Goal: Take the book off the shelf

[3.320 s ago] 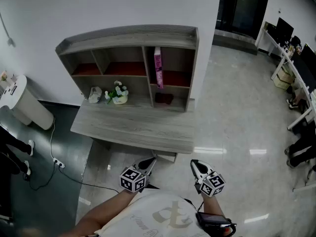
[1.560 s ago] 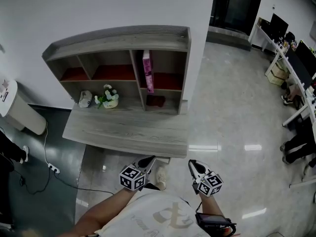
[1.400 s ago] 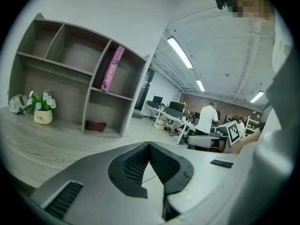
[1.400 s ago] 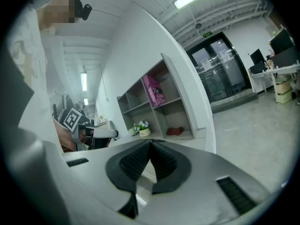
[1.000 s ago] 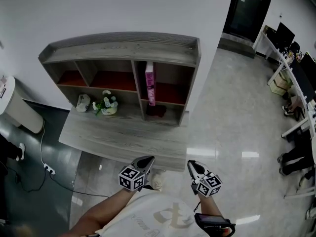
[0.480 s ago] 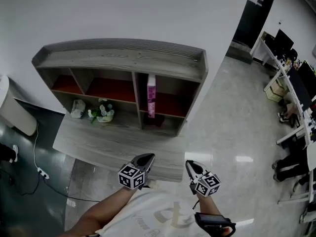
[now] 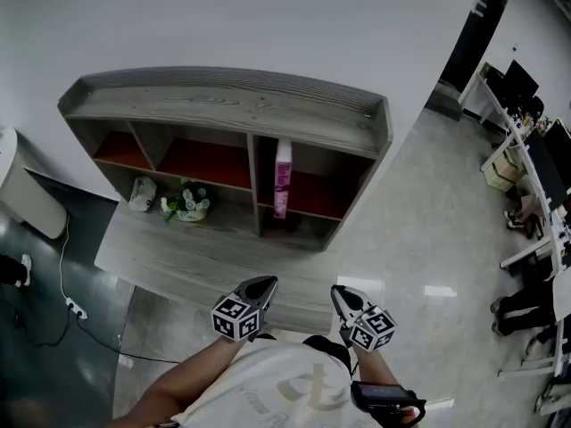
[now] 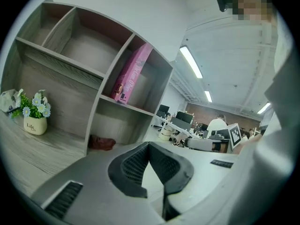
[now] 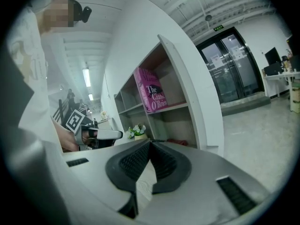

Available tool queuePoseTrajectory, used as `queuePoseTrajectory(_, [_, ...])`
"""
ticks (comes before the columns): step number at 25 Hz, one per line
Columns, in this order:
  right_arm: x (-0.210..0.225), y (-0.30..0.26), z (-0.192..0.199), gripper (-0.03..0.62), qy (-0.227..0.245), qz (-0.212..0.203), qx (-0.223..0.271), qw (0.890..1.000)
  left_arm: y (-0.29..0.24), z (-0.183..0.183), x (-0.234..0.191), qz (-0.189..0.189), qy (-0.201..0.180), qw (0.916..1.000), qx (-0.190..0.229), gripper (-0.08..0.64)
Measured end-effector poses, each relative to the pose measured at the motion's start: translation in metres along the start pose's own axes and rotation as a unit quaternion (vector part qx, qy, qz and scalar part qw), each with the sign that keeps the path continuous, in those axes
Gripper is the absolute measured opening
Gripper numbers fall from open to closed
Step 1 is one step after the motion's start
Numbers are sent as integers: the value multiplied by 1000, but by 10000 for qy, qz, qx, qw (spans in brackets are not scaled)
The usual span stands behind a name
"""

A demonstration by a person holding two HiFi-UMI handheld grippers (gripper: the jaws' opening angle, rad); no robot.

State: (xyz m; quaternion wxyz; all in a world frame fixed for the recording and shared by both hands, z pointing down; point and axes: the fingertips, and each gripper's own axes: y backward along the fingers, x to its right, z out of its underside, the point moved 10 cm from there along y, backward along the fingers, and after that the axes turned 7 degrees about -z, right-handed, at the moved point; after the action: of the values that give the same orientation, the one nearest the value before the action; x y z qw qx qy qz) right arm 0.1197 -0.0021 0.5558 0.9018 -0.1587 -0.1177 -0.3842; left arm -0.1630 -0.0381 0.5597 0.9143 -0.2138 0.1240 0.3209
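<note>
Approach stage, nothing grasped yet. Pink book (image 7: 283,177) standing in the upper right compartment of the shelf (image 7: 232,105), against the divider, well apart from both grippers. Left gripper (image 7: 260,282) and right gripper (image 7: 336,291) near the desk (image 7: 178,252) edge, jaws together, empty. Likely next: opening 1 gripper, reaching in, clamping the book's spine.

A small white pot of flowers (image 7: 187,205) stands at the back of the grey wooden desk (image 7: 205,261), with a crumpled white thing (image 7: 140,194) just beside it on its left. A dark red bundle (image 8: 101,143) lies further right. A white bin (image 7: 27,199) stands left of the desk, and a cable (image 7: 64,267) trails over the dark floor there. Workstations with monitors (image 7: 535,141) line the right edge, on a glossy pale floor (image 7: 428,230).
</note>
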Motion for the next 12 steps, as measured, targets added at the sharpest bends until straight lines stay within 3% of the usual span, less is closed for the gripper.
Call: queuePoseTrajectory(12, [17, -16, 2, 5, -147, -114, -2, 9998, -4, 0, -10, -206, 1, 9997, -88, 2])
